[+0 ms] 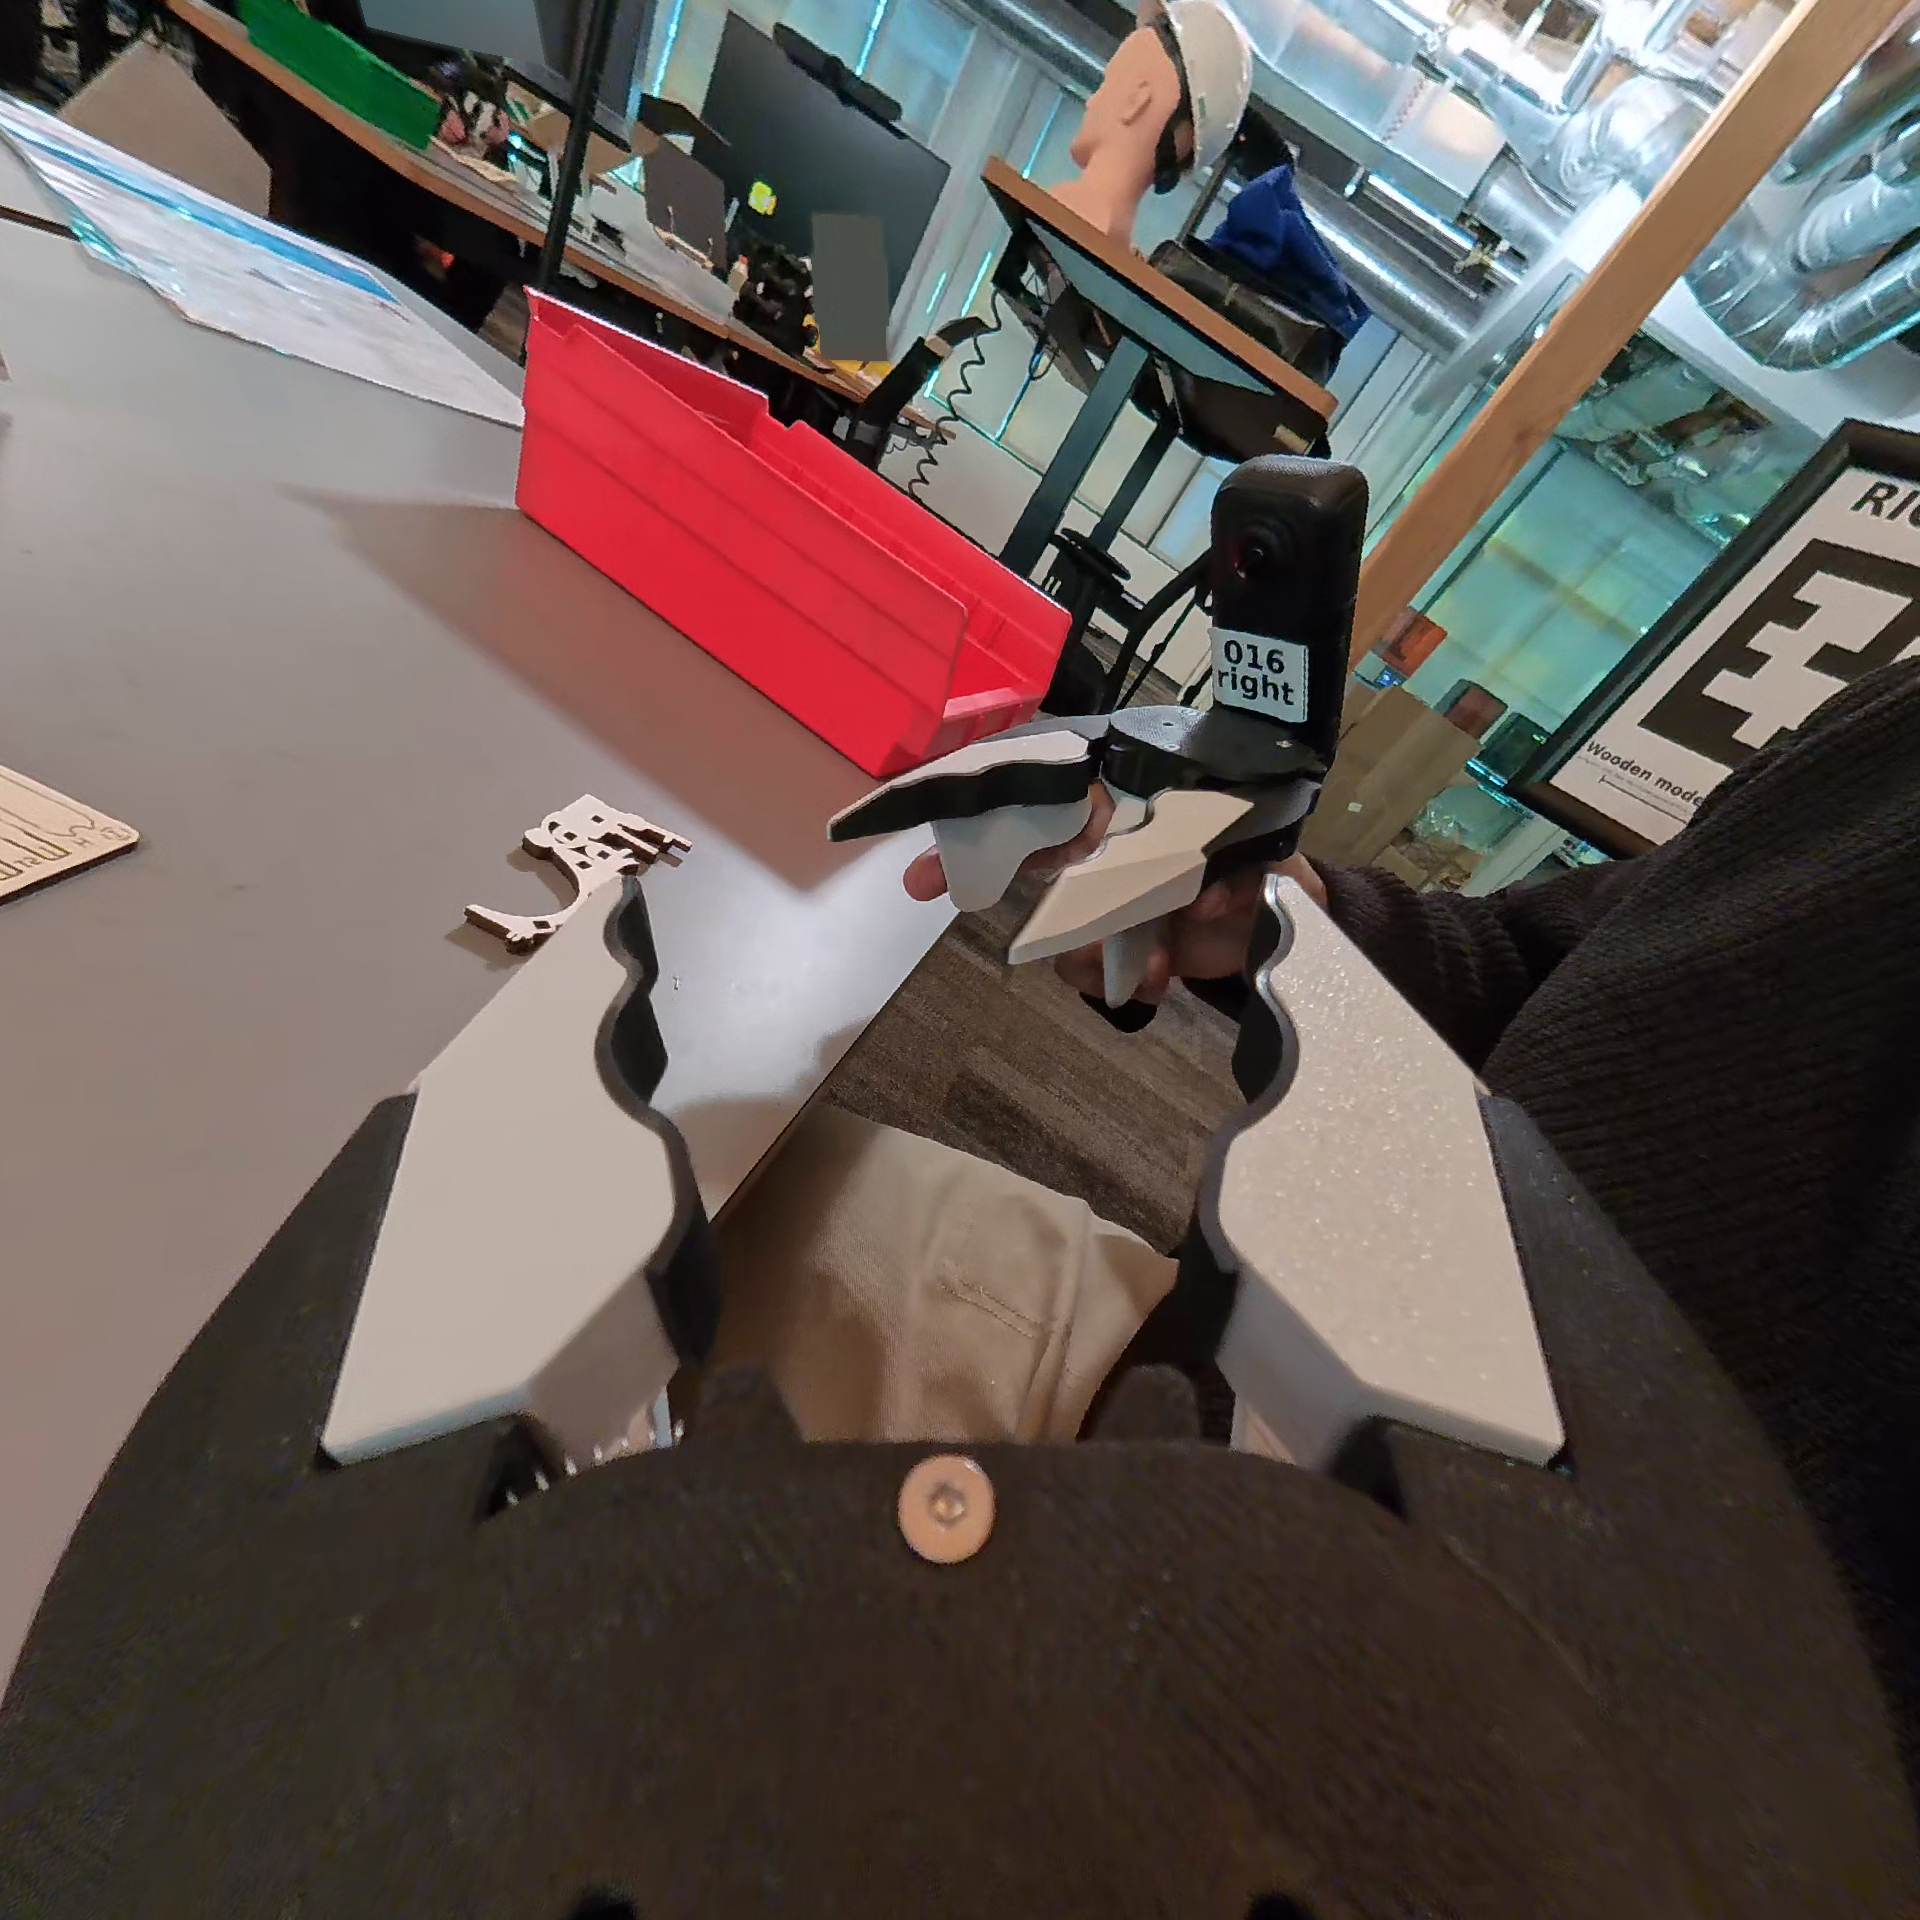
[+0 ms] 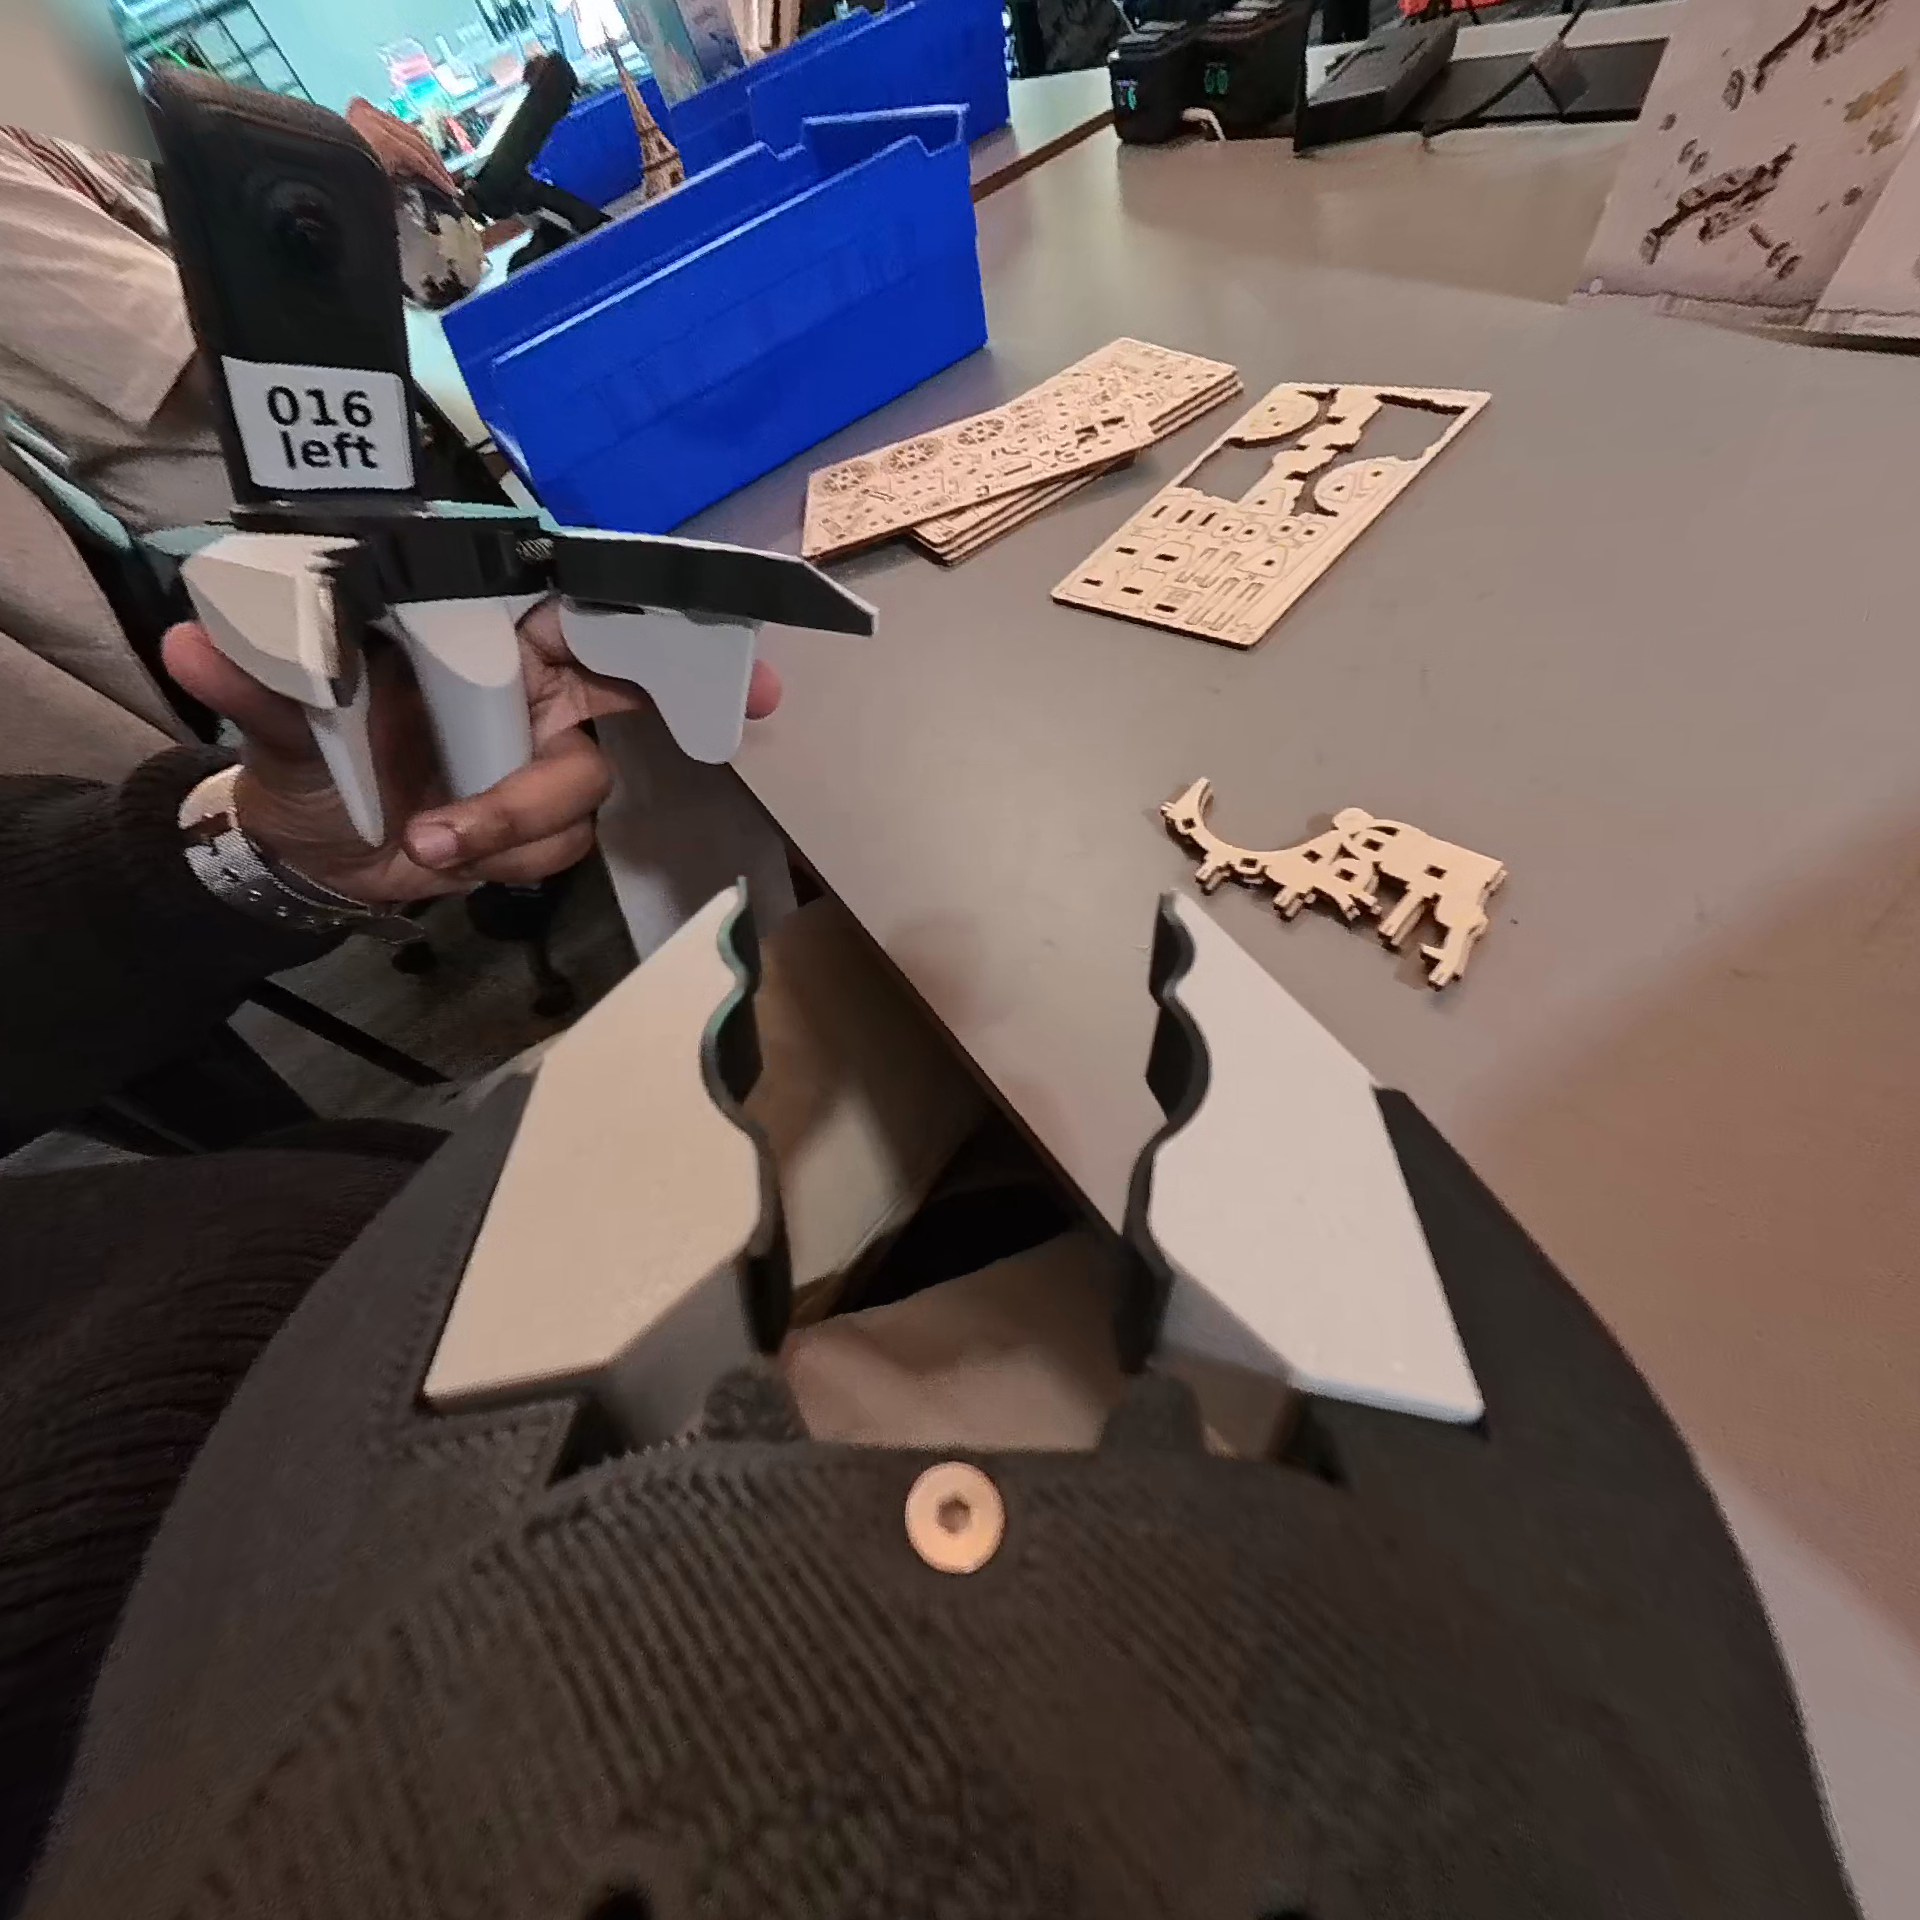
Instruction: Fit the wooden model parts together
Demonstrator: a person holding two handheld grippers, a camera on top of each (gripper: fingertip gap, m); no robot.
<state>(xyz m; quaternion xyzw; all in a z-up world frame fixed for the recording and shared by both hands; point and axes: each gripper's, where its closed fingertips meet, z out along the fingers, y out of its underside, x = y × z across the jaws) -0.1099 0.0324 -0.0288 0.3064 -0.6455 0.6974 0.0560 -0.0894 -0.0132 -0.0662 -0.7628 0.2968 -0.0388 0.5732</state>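
Your left gripper [image 1: 951, 914] has its jaws spread wide with nothing between them, and it hangs off the near edge of the grey table [image 1: 260, 644], over your lap rather than over the work surface. Your right gripper [image 2: 956, 914] is likewise spread and empty, straddling that same table edge, which runs diagonally between its fingers. The assembled wooden model piece [image 2: 1351, 878] lies flat on the table just inside the edge, near your right gripper's outer finger and touching neither tool; in the left wrist view the same piece [image 1: 582, 868] sits just beyond your left gripper's tip. Farther in, a partly punched-out wooden parts sheet [image 2: 1268, 509] lies flat, and beside it a stack of unpunched sheets [image 2: 1023, 457], the two close but apart. A blue bin [image 2: 727, 343] stands behind the stack toward the left, and a red bin [image 1: 769, 551] stands on the other side, near the table edge. Between the model piece and the sheets you have a broad stretch of bare tabletop. Both hands hold their tools close to your body, the grippers facing each other across the gap.
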